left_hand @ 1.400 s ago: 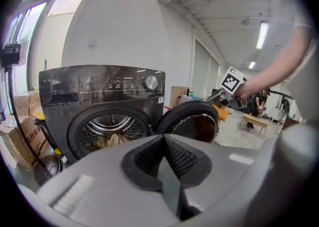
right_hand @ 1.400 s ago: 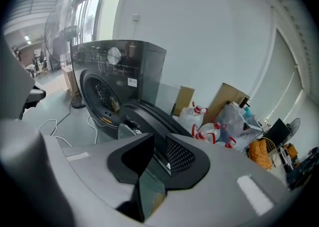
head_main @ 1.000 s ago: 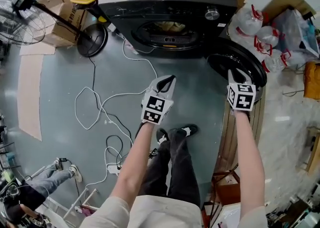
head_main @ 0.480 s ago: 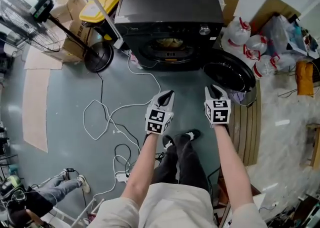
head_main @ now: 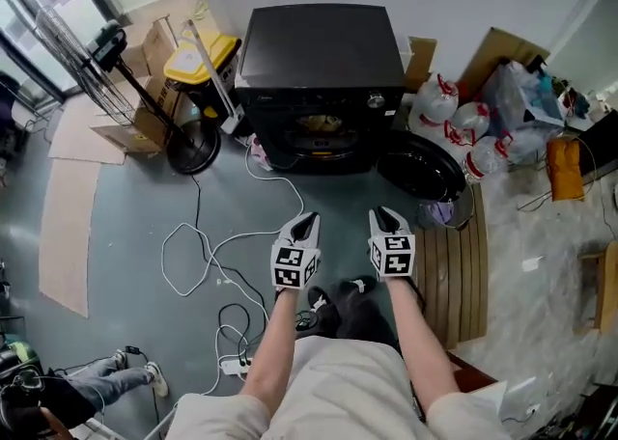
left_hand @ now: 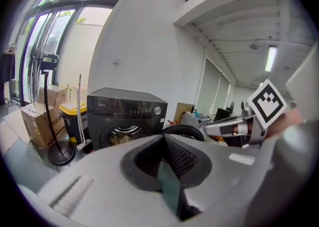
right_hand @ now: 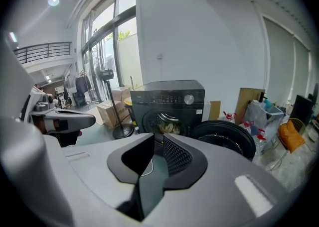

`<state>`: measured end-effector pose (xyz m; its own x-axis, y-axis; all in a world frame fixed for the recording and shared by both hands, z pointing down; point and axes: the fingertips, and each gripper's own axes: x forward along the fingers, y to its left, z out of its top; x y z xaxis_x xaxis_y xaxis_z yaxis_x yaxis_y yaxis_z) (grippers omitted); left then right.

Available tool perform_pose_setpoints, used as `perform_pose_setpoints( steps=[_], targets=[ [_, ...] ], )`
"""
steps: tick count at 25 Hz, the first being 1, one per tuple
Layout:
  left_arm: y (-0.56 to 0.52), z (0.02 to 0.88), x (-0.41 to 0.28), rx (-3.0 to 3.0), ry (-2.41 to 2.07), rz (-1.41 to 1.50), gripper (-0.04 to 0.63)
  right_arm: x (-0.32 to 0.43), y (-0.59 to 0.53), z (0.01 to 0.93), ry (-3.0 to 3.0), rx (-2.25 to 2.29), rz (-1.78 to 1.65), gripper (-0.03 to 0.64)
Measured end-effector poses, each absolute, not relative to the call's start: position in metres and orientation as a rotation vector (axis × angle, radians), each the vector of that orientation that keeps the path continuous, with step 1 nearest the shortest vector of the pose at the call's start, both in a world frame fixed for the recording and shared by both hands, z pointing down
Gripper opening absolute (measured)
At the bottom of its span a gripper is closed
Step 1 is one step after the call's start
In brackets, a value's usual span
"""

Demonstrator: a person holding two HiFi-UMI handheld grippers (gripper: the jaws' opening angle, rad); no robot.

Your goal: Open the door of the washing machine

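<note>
1. Washing machine (head_main: 323, 52): I see the black front-loader against the far wall. Its round drum opening (head_main: 319, 124) is exposed, with laundry visible inside.

2. Door (head_main: 420, 166): it is swung wide to the machine's right and hangs well clear of the opening. I judge the opening step done, so what remains is to confirm it and stand clear.

3. Left gripper (head_main: 303, 226): it is held near the body, well apart from the machine. In the left gripper view its pads are pressed together with nothing between them.

4. Right gripper (head_main: 386, 219): it is level with the left and just beside it, also well apart from the door. The right gripper view shows a narrow gap between its jaws, and the gap is empty.

5. Procedure, as I would run it:
   - Keep both tools off the door rim, since a nudge could swing the door back toward the opening.
   - Check in both gripper views that the door stays open unaided.
   - Mind the white cable (head_main: 208, 255) looping across the floor beside the feet when stepping.
</note>
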<state>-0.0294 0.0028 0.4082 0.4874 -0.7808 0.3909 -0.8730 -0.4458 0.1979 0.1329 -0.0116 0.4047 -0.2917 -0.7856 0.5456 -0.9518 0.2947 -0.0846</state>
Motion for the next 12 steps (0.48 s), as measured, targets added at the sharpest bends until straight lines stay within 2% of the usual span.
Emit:
perform_pose_setpoints(
  steps=[12],
  targets=[
    [0.027, 0.343, -0.058, 2.303, -1.515, 0.253, 0.058, 0.112, 0.018, 0.358, -2.276, 1.588, 0.558, 0.030]
  ],
)
